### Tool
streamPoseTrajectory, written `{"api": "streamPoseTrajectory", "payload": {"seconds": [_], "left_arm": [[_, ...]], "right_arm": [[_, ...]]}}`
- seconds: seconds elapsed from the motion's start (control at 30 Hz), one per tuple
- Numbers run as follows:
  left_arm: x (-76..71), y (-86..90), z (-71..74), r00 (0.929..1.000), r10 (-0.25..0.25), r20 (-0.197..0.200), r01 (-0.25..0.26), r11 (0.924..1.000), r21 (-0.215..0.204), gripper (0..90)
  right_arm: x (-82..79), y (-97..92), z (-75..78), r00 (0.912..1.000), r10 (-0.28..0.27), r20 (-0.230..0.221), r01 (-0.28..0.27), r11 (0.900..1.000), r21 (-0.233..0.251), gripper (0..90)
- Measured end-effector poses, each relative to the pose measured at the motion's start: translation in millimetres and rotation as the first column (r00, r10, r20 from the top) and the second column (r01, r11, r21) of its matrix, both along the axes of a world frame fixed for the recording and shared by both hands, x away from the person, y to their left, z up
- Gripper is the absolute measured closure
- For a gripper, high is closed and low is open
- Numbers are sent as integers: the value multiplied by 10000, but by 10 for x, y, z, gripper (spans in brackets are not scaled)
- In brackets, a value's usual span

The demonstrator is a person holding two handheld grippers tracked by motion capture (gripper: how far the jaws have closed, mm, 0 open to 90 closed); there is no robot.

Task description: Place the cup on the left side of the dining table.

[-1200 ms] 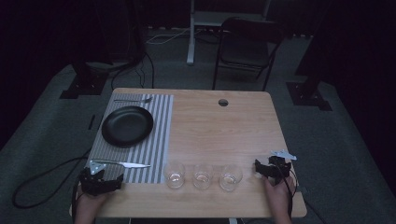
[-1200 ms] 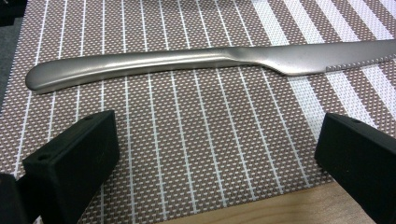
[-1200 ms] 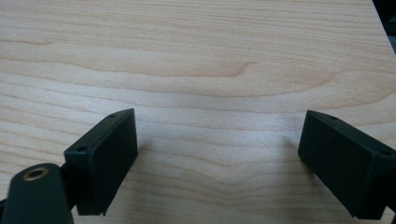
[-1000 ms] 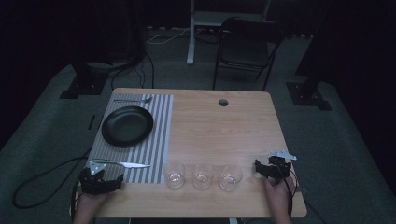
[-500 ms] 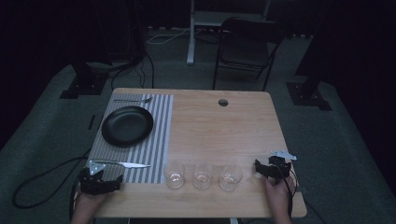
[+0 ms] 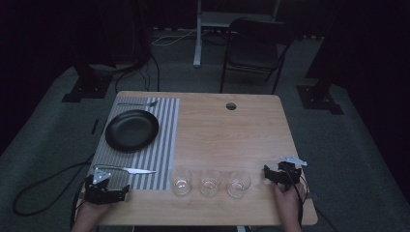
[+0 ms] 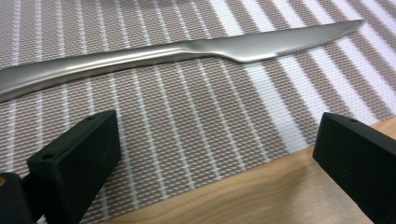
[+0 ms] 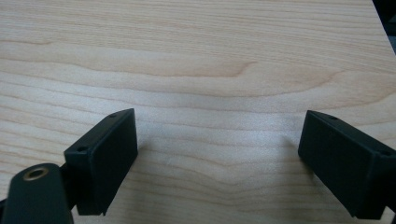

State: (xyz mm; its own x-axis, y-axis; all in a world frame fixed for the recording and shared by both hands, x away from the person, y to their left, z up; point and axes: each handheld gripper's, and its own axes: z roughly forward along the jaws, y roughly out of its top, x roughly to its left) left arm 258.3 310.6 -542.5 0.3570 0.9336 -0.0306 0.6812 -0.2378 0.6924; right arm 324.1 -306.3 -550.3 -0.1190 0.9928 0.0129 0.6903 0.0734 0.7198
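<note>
Nothing has moved since the earlier pictures: both grippers sit in the same spots and every thing on the surface [image 6: 217,130] lies where it was.

The left gripper [image 6: 106,189] rests at the near left corner, on the edge of the striped placemat [image 6: 164,145]. In the left gripper view its jaws stand wide apart with nothing between them. A silver table knife [image 7: 187,50] lies across the mat just beyond the jaws, not touching them. Its handle end is cut off at the left edge of that view.

The right gripper [image 6: 280,174] rests near the right edge of the surface, well apart from the left one. In the right gripper view its jaws are also wide, with only bare wood between them.

Three clear drinking glasses [image 6: 210,182] stand in a row along the near side, between the two grippers. A black plate [image 6: 132,130] sits on the mat, and a fork [image 6: 138,103] lies at the mat's far end.

The room is dark, so the folding chair [image 6: 251,50] behind the surface is hard to make out.
</note>
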Motion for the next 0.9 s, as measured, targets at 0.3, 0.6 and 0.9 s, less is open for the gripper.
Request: {"api": "streamPoseTrajectory", "payload": {"seconds": [0.3,0.6,0.9], "left_arm": [[-25,-164,8,9949,-999,-113,1000,9949,117,15],[-55,-285,43,9850,-1722,79,1723,9850,-88,15],[-53,-419,58,9751,-2210,170,2214,9749,-236,15]], "right_arm": [[0,1,0,10000,-6,-6,6,10000,6,114],[0,0,0,10000,-2,-4,2,10000,4,114],[0,0,0,10000,-2,-6,2,10000,4,114]]}}
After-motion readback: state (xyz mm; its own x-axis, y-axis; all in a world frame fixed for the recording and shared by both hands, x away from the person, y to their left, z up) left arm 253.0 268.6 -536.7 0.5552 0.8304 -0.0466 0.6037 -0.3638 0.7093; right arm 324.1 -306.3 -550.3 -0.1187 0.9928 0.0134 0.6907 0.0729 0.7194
